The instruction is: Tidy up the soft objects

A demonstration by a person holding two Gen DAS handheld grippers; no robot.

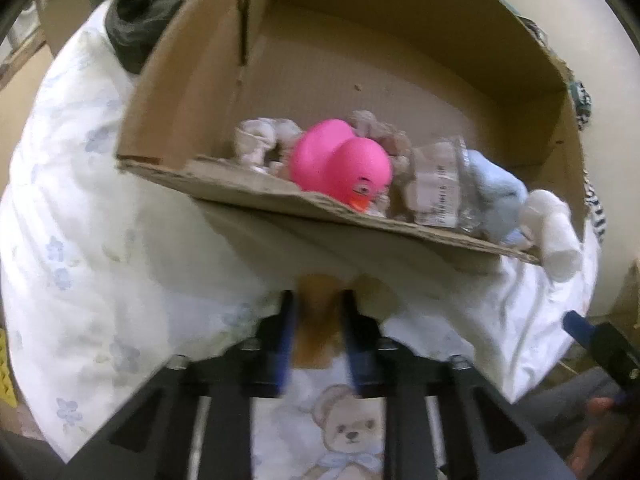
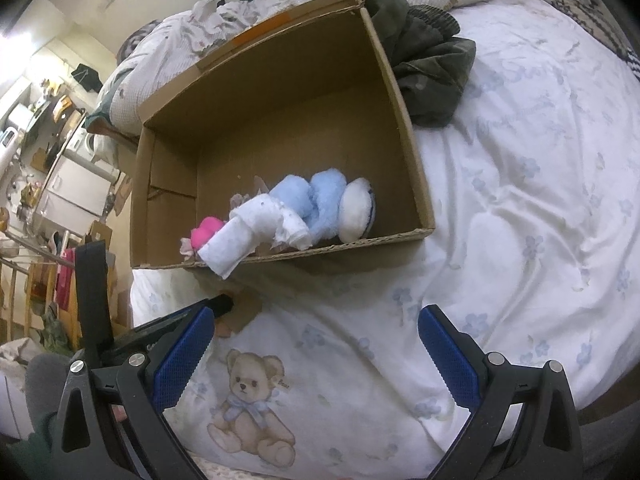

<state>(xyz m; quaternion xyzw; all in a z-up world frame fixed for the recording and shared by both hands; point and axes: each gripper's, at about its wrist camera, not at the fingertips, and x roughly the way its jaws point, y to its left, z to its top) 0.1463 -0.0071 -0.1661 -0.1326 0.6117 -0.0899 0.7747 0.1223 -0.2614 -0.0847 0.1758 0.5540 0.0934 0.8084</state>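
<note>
Pinching a soft tan, fuzzy object [image 1: 318, 316], the left gripper [image 1: 316, 320] sits below the corrugated cardboard box [image 1: 280, 196]; the right gripper [image 2: 316, 344] gapes wide, ribbed blue pads [image 2: 182, 356] bare.

box [image 2: 404, 128] sits on the bed [image 2: 520, 200] | in the box, along its near wall: duck [image 1: 340, 164], rolled cloth [image 2: 256, 236] (its end pokes over the edge), fluffy toy [image 2: 316, 204] | clothes pile [image 2: 424, 64] behind the box
</note>
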